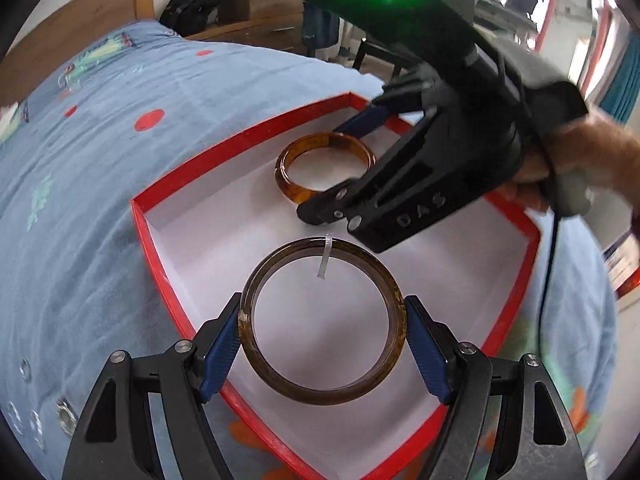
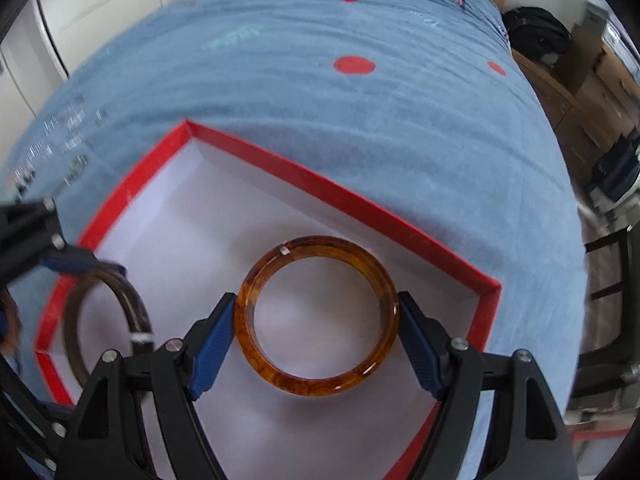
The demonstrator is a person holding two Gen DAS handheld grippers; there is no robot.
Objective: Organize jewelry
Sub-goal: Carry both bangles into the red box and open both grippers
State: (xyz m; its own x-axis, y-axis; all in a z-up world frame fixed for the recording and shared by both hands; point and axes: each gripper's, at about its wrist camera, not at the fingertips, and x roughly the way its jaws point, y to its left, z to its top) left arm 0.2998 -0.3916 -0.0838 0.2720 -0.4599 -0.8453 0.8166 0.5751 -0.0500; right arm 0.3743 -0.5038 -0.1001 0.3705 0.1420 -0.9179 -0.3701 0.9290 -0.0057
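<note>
Both grippers hold bangles over a red box on the bed.

Left gripper (image 1: 323, 336) has its blue pads (image 1: 219, 350) pressed on either side of a dark brown bangle (image 1: 280, 380), jaws standing fairly wide around it; a small clear tag (image 1: 325, 258) hangs from the bangle's rim at 12 o'clock. Right gripper (image 2: 317, 338), gripped by a hand (image 1: 576, 160), clamps an amber bangle (image 2: 256, 356) the same way. From the left wrist view, the right gripper reaches in from 2 o'clock, crowding the far half of the box. Beneath both lies the red box (image 1: 140, 216), shallow and white inside, on a blue bedspread (image 1: 100, 168) dotted with red spots. A wooden headboard (image 1: 80, 24), a black backpack (image 1: 192, 4) and wooden drawers (image 1: 264, 12) stand behind. Each bangle hangs above the white floor of the box, the amber one at 12 o'clock from the brown.
</note>
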